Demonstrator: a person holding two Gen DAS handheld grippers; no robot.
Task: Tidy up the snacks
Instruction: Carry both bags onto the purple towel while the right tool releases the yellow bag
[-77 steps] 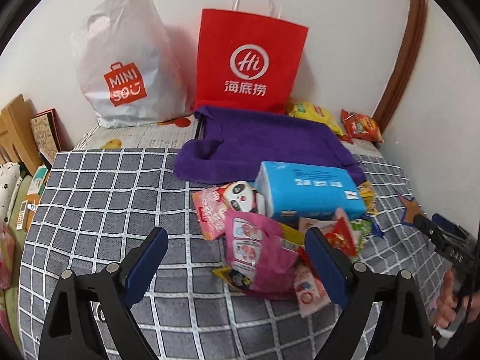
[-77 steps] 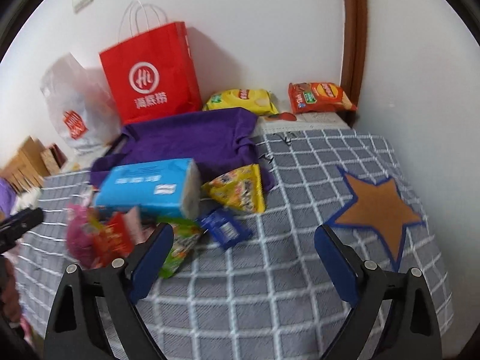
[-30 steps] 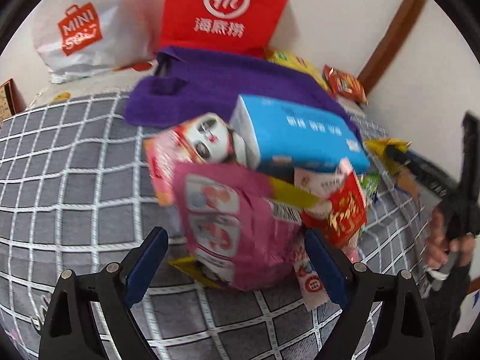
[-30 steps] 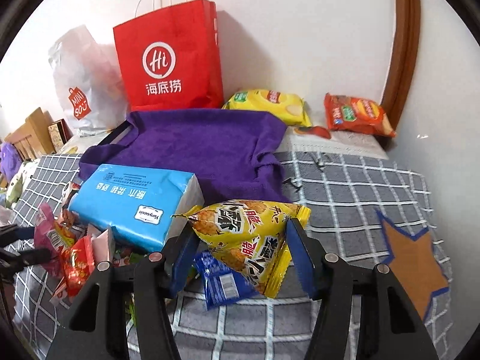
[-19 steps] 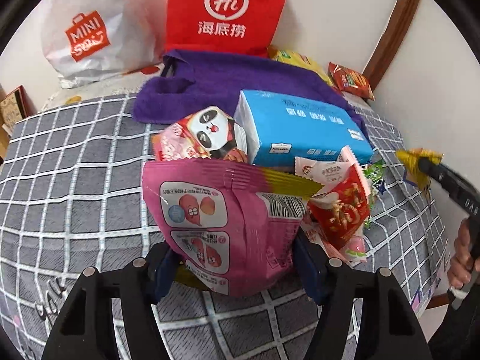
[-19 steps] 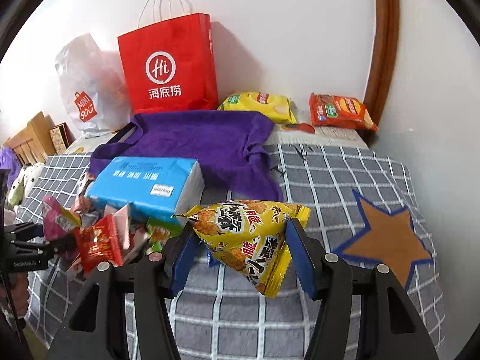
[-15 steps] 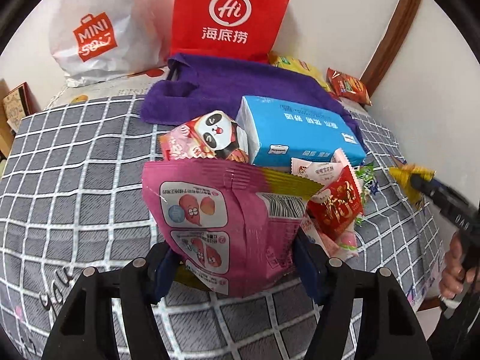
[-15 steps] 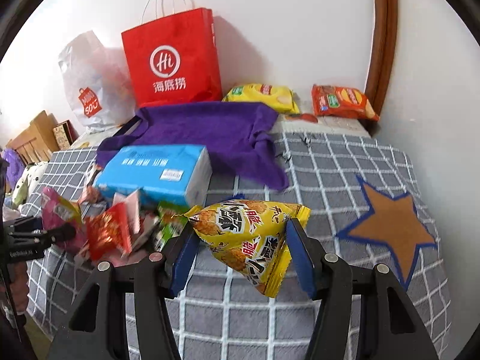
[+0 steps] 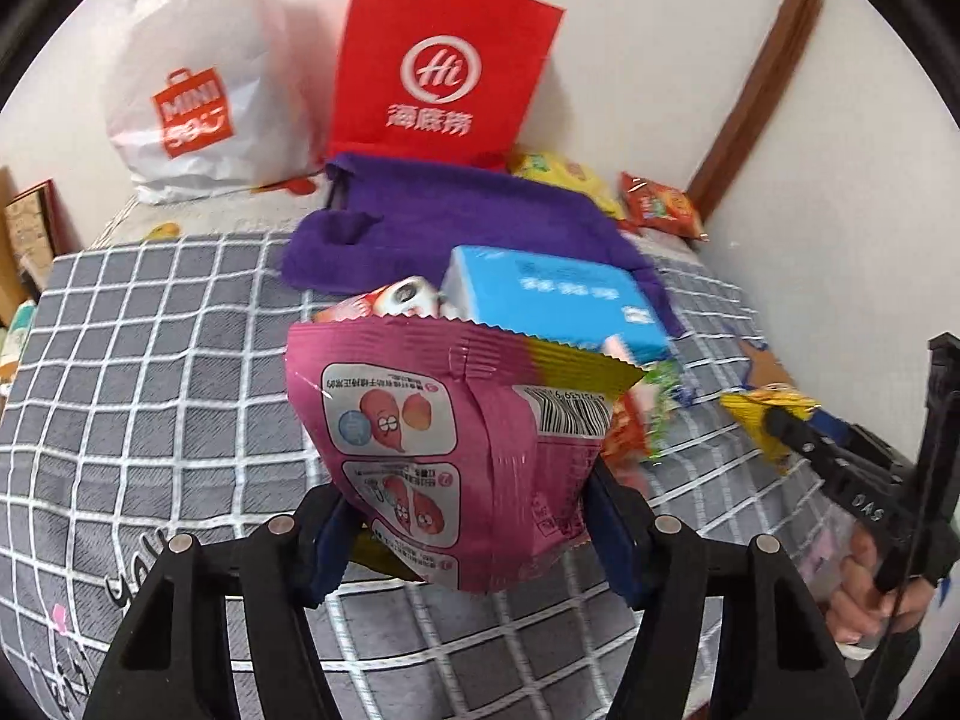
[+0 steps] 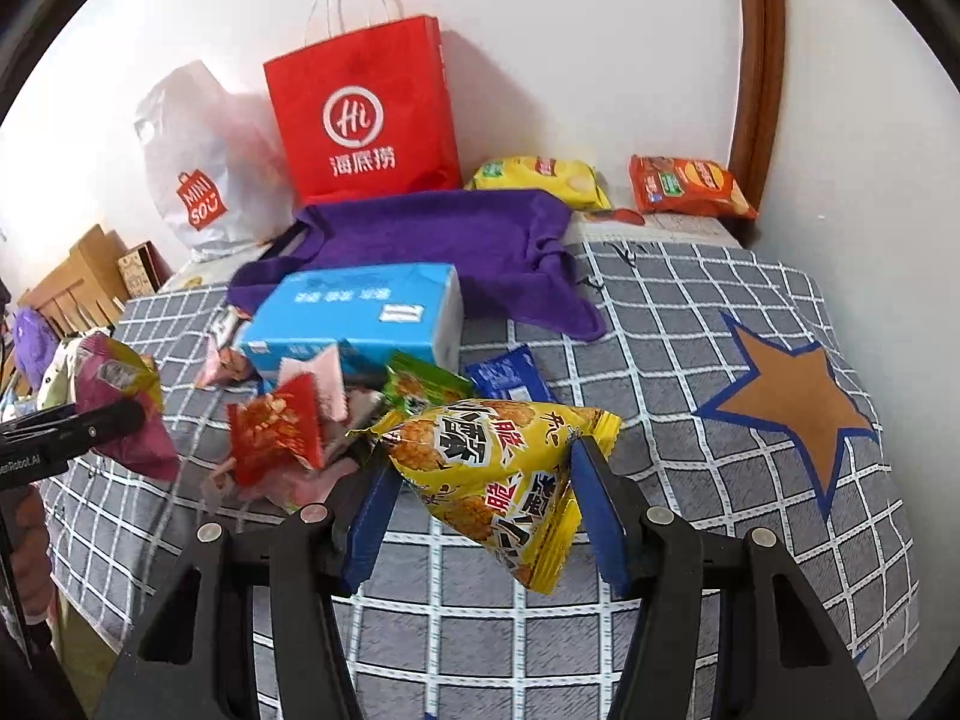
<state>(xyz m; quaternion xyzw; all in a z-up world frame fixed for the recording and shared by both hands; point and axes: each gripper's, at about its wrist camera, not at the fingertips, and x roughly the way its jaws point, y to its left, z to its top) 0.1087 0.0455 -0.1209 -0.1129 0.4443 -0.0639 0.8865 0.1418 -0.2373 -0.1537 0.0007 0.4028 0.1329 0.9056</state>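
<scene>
White plastic bag [image 9: 192, 90] reads "MINISO"; red paper bag [image 9: 444, 66] reads "Hi" (with Chinese characters).

Home bedroom, grid-patterned bedspread [image 10: 690, 312], shopping bags [image 10: 366, 114] against wall, wooden door frame [image 10: 756, 72]

Your tissue pack [image 10: 354, 315] lies mid-blanket [image 10: 690, 324], with the cloth bag [image 10: 432, 240] behind it and loose snack packets [image 10: 282, 426] before it; at the back edge, the paper bag [image 10: 360, 114] stands left of two chip bags [image 10: 684, 186]
</scene>
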